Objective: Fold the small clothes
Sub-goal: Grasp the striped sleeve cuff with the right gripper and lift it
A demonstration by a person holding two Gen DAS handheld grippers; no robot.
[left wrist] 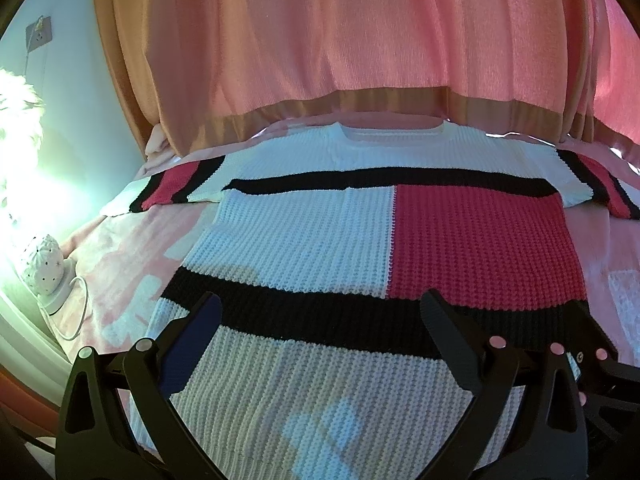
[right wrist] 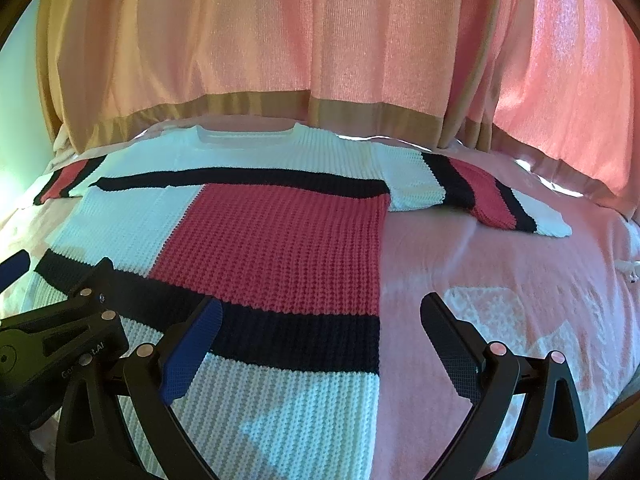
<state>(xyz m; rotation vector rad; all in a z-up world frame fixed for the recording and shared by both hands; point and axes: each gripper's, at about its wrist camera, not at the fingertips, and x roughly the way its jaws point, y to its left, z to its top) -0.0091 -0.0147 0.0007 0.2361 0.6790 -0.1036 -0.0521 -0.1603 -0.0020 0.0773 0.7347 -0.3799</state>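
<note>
The chunky white, red and black knit sweater [left wrist: 320, 240] lay flat on the pink bed [right wrist: 500, 280], collar away, hem just ahead of both empty, spread claws, left [left wrist: 320, 312] over its middle, right [right wrist: 320, 312] astride its right edge.

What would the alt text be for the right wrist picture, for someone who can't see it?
A knit sweater in white, red and black blocks lies flat, sleeves spread, on a pink bedspread before pink curtains. The open right gripper hovers over its hem corner; the left gripper shows at the left edge.
</note>
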